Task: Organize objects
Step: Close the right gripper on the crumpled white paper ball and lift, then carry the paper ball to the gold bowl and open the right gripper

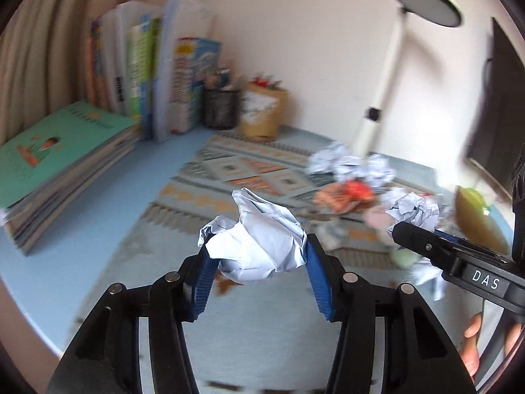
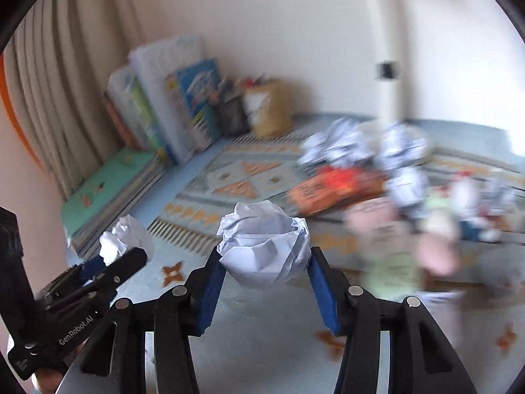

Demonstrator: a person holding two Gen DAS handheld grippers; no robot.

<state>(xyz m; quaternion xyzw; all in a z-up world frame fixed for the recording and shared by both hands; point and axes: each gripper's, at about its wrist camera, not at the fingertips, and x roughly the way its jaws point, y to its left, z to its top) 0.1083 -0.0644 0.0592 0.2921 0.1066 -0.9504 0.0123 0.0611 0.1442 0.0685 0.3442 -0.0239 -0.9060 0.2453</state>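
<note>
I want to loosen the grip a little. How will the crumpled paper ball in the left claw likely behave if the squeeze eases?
The paper ball looks light and springy, so it would probably puff out. Only the blue pads of the left claw pinch its sides, so it may slip and roll.

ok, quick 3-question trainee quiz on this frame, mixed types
1. True or false: both tools hold crumpled paper.
2. The mesh pen cup stands between the upright books and: A) lamp pole B) brown paper bag C) monitor
3. Fill in: the flat book stack's top cover is ____.

Key:
1. True: left tool grips a paper ball, right tool grips another paper ball.
2. B, brown paper bag.
3. Green.
</note>
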